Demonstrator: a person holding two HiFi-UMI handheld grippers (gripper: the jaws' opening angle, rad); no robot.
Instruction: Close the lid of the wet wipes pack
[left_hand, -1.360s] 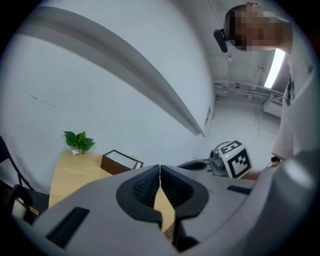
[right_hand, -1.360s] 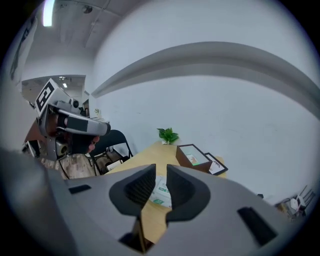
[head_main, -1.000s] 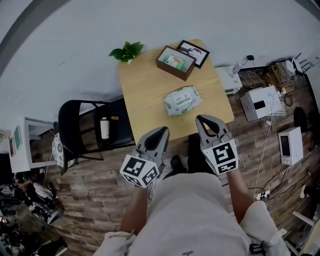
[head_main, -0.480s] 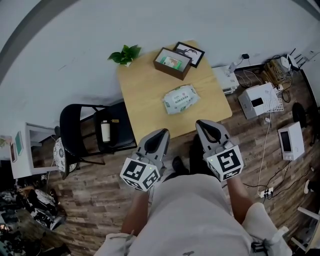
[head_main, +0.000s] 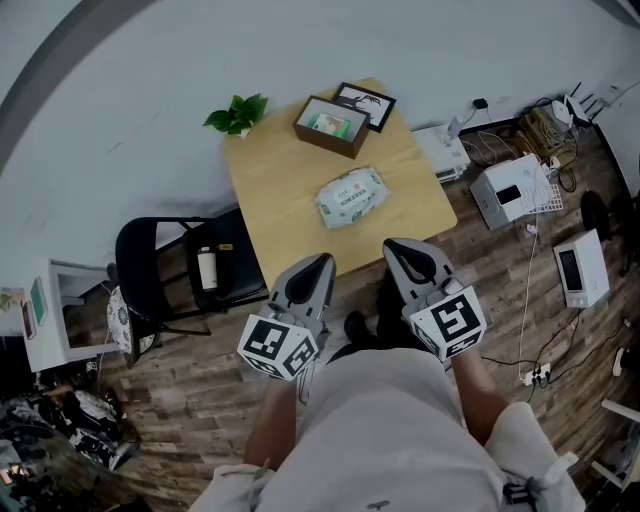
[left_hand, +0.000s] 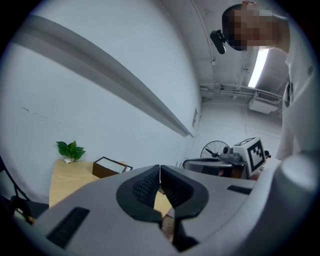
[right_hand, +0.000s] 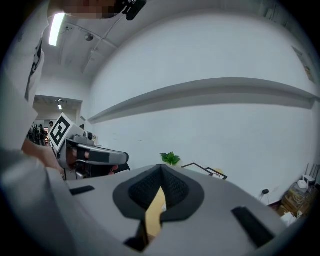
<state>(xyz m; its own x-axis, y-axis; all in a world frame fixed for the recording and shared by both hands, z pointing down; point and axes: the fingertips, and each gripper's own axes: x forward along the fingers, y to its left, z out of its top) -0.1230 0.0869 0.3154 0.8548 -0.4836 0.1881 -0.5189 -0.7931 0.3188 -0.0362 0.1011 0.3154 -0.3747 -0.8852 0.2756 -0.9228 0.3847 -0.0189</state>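
Note:
The wet wipes pack (head_main: 350, 196), white and green, lies flat in the middle of the small wooden table (head_main: 268, 200); from this height I cannot tell how its lid stands. My left gripper (head_main: 320, 263) and right gripper (head_main: 394, 246) hang side by side in front of the table's near edge, well short of the pack. Both are shut with nothing between the jaws. In the left gripper view the left gripper (left_hand: 159, 170) has its tips meeting, and the right gripper (right_hand: 161, 170) looks the same in the right gripper view. Neither gripper view shows the pack.
A brown box (head_main: 326, 126), a picture frame (head_main: 364, 105) and a potted plant (head_main: 234, 116) stand at the table's far side. A black chair (head_main: 165, 270) with a white bottle (head_main: 207, 268) stands left of the table. White appliances (head_main: 510, 190) and cables lie on the floor at right.
Both grippers stay shut. The right gripper has shifted slightly toward me, and the table with the pack sits a little farther left and up in the head view.

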